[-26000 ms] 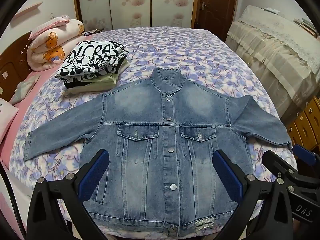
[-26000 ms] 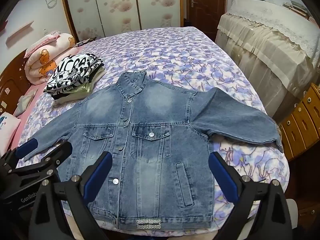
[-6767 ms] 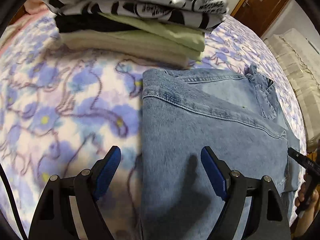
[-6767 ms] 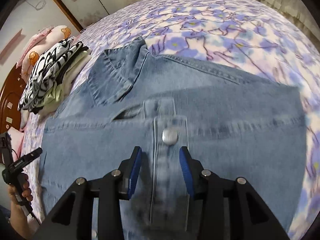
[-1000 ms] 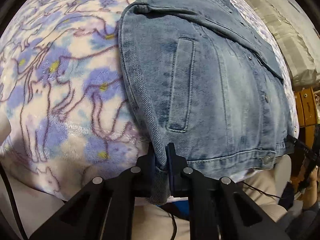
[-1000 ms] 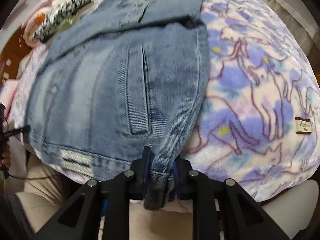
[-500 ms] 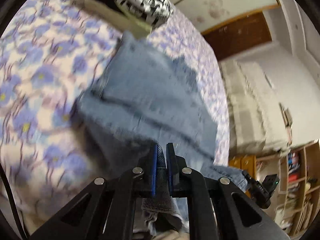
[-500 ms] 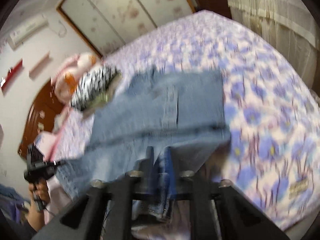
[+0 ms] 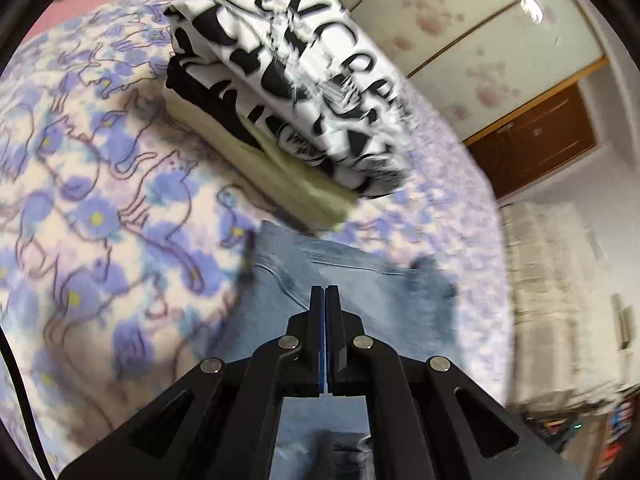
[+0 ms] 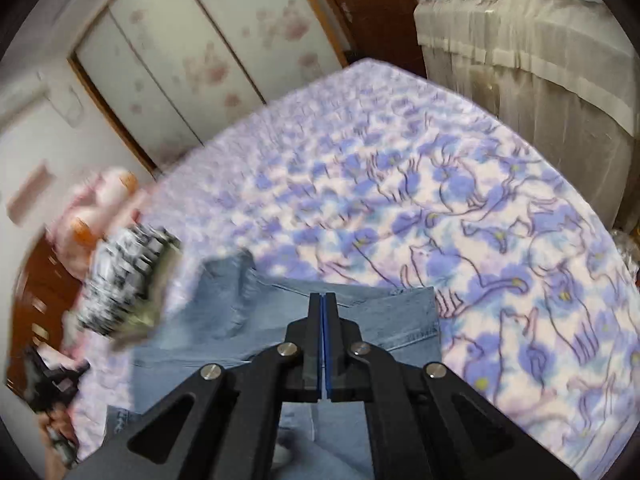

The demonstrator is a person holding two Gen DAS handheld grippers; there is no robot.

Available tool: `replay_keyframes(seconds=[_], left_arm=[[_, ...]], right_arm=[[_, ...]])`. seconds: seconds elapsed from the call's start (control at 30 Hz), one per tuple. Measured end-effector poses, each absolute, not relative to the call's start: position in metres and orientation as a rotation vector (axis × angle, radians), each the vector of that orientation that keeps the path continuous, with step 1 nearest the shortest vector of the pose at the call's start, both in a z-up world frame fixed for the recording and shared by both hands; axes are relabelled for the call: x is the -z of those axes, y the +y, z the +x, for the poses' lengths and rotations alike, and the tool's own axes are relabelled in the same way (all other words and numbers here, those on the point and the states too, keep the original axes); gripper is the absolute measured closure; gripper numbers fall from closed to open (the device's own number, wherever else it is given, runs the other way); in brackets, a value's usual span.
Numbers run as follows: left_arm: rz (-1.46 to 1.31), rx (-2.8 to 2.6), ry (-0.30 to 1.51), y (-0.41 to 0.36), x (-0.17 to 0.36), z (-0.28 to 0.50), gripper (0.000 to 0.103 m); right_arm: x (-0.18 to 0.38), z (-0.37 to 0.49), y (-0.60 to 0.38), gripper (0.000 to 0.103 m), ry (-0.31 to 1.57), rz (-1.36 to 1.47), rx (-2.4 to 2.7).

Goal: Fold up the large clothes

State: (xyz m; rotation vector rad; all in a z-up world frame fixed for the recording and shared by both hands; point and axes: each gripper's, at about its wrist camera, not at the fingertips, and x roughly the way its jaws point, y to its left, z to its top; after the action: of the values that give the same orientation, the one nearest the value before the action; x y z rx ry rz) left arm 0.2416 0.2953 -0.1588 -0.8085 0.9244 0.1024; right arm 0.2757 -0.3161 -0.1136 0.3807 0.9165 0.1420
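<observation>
Both hand-held grippers, left (image 9: 324, 294) and right (image 10: 322, 300), clamped on blue denim jacket (image 10: 372, 312); I carry hem level ahead, past collar.

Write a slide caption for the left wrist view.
Shut left gripper carries the denim jacket toward the folded clothes stack.

Home bedroom: bed (image 10: 500, 208) w/ floral blanket, sliding wardrobe doors (image 10: 192, 52), wooden door (image 9: 536, 136), pillows (image 10: 100, 204).
</observation>
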Motion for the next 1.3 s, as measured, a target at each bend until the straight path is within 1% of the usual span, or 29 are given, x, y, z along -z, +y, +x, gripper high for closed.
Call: replay_keyframes(seconds=[0.1,0.17,0.2,0.27,0.3,0.33,0.37,0.4,0.43,0.57,0.63,0.8,0.97,1.2,1.3], left_arm=[[-0.728,-0.065,0.969,0.286,0.18,0.255,0.103],[-0.676,-0.001,0.994,0.278,0.191,0.257,0.101],[-0.653,0.018,1.006,0.275,0.195,0.255,0.099],[-0.593,0.075,1.037,0.266,0.201,0.252,0.09],[-0.564,0.1,1.052,0.262,0.203,0.25,0.08],[-0.529,0.133,1.068,0.257,0.205,0.248,0.069],[-0.493,0.167,1.083,0.251,0.207,0.247,0.063],[-0.466,0.194,1.093,0.246,0.207,0.243,0.055],[-0.441,0.227,1.103,0.241,0.208,0.242,0.053],[-0.361,0.389,1.137,0.22,0.209,0.237,0.053],[-0.329,0.464,1.149,0.209,0.209,0.235,0.051],[-0.16,0.626,1.178,0.172,0.205,0.223,0.047],[0.042,0.689,1.232,0.133,0.218,0.217,0.047],[0.108,0.734,1.267,0.124,0.228,0.219,0.044],[0.144,0.771,1.284,0.121,0.23,0.219,0.041]], right_arm=[[0.143,0.283,-0.305,0.103,0.999,0.367,-0.198],[0.162,0.281,-0.297,0.103,1.061,0.342,-0.246],[0.171,0.279,-0.292,0.102,1.095,0.323,-0.272],[0.183,0.271,-0.283,0.095,1.148,0.289,-0.321],[0.188,0.266,-0.278,0.086,1.17,0.279,-0.361],[0.19,0.262,-0.274,0.072,1.179,0.272,-0.385],[0.193,0.256,-0.27,0.066,1.188,0.268,-0.425],[0.194,0.251,-0.266,0.058,1.191,0.265,-0.464],[0.195,0.247,-0.263,0.057,1.194,0.263,-0.49],[0.201,0.239,-0.246,0.057,1.232,0.255,-0.612],[0.203,0.236,-0.238,0.057,1.24,0.223,-0.652],[0.207,0.231,-0.213,0.057,1.247,0.071,-0.715],[0.218,0.234,-0.194,0.057,1.252,-0.077,-0.726],[0.223,0.229,-0.18,0.057,1.205,-0.234,-0.763],[0.226,0.23,-0.174,0.055,1.209,-0.286,-0.776]])
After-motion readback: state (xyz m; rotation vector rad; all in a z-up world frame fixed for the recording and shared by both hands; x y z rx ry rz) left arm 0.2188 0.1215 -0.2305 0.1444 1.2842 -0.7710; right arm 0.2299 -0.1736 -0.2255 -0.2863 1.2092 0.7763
